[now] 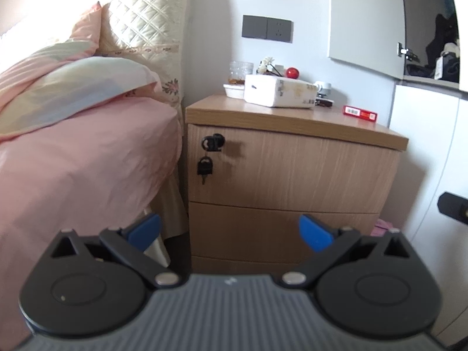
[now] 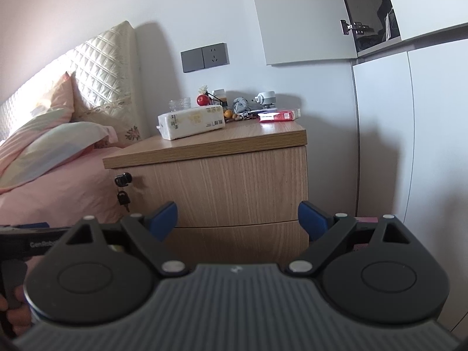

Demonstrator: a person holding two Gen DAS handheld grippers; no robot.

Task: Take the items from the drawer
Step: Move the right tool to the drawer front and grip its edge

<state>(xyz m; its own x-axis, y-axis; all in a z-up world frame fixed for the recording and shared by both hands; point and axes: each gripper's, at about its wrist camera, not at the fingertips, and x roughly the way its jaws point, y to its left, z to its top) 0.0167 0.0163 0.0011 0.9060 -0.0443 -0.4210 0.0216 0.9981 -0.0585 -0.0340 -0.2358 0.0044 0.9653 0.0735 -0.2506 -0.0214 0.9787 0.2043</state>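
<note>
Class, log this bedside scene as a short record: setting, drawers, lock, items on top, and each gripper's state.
setting: nightstand beside bed
drawers: top drawer and lower drawer both closed
lock: keys hanging at top drawer's left
on top: tissue pack, red box, glass
left gripper: open, empty
right gripper: open, empty

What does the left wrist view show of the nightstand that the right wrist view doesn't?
Only the left wrist view shows a third, bottom drawer front and a black fixture on the white cupboard. Only the right wrist view shows a crumpled grey cloth and a small orange fruit behind the tissues. Both show the wooden nightstand, closed, its black keys in the lock, the white tissue pack, the red box, and open, empty left gripper and right gripper.
</note>
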